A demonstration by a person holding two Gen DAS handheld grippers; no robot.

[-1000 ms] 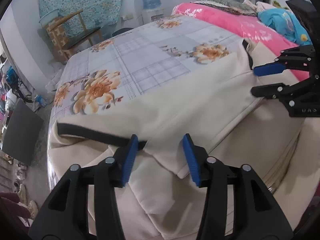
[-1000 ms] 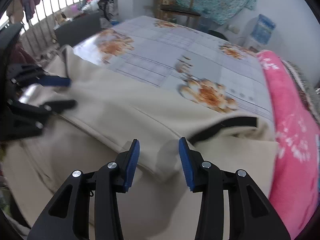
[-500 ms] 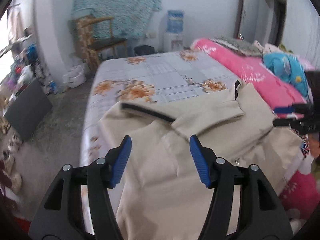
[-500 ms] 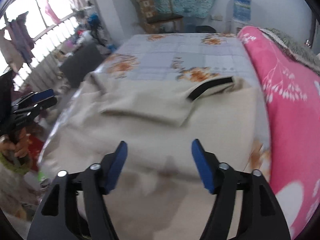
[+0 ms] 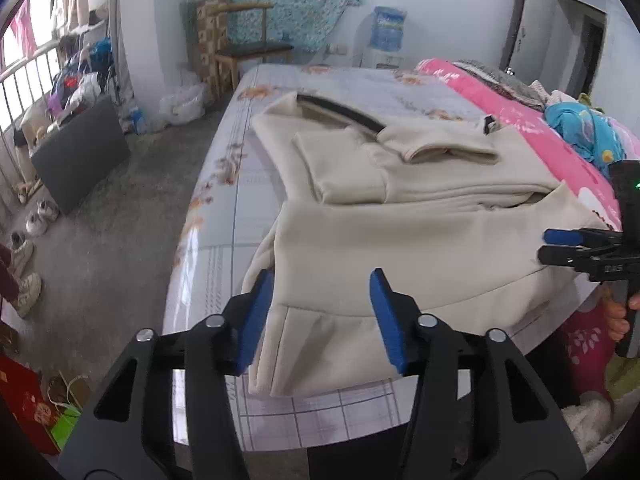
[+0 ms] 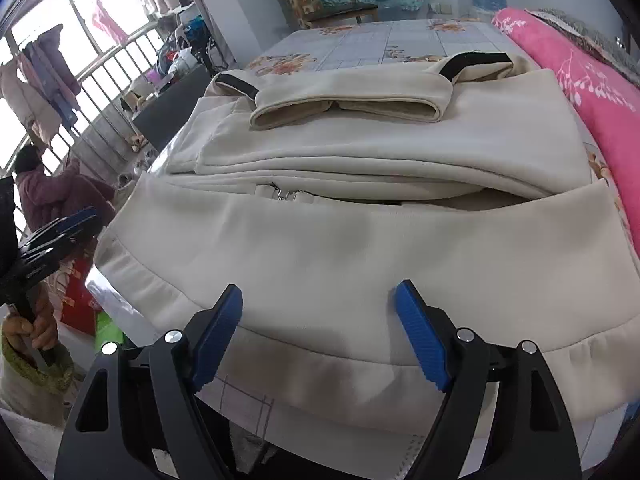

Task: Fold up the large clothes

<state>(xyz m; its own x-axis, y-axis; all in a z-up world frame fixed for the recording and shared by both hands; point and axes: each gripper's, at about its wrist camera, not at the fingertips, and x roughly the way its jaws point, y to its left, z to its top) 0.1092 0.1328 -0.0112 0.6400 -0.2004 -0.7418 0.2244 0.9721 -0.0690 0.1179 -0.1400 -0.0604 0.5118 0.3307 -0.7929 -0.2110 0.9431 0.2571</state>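
Along bed point(image 5: 224, 216) near edge: cream jacket point(image 6: 360, 248), thick, soft, floppy; grab hem corners. Left gripper point(image 5: 320, 316), right gripper point(image 6: 320, 336) jaws apart, empty.

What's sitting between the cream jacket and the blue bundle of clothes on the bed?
A pink blanket lies between the jacket and the blue bundle, seen from the left wrist.

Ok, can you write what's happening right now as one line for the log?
step: fold jacket | sleeves: folded in | left hand-held gripper: open, holding nothing | right hand-held gripper: open, above hem | bed
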